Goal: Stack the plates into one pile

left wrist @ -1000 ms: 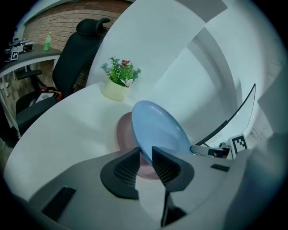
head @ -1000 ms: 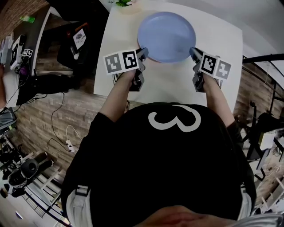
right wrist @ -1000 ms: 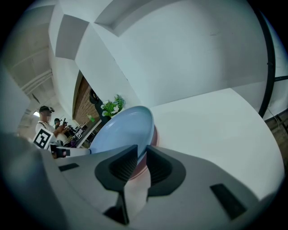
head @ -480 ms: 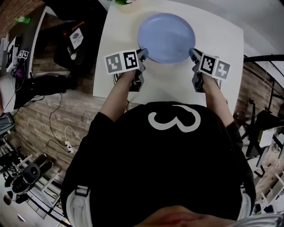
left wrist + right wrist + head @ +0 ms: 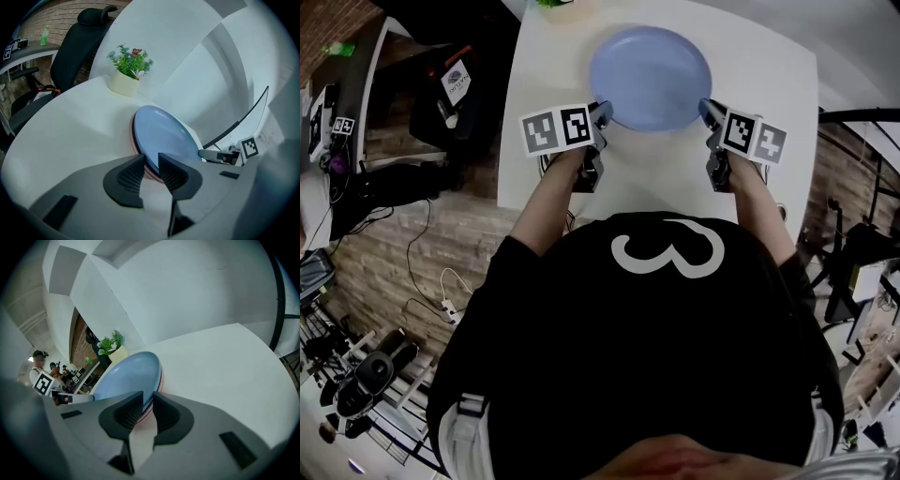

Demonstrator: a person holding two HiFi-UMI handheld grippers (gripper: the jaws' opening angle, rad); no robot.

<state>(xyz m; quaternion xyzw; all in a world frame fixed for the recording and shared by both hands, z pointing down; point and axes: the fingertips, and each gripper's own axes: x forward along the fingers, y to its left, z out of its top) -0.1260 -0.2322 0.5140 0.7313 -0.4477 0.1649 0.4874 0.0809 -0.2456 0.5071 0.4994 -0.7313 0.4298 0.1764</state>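
A blue plate (image 5: 649,75) lies on top of a pile on the white table (image 5: 769,94); a pink plate's rim (image 5: 134,143) shows beneath it. My left gripper (image 5: 602,112) holds the pile's left rim, and in the left gripper view the rim passes between the left gripper's (image 5: 151,161) two pads. My right gripper (image 5: 708,111) holds the opposite rim, and in the right gripper view the blue plate (image 5: 124,378) and pink edge (image 5: 161,378) run between the right gripper's (image 5: 148,401) pads. How many plates lie under the blue one is hidden.
A small potted plant (image 5: 124,84) stands at the table's far edge behind the plates. A black office chair (image 5: 70,51) is beyond the table's left side. Desks with cables lie left of the table (image 5: 356,169). A person (image 5: 40,364) stands far off.
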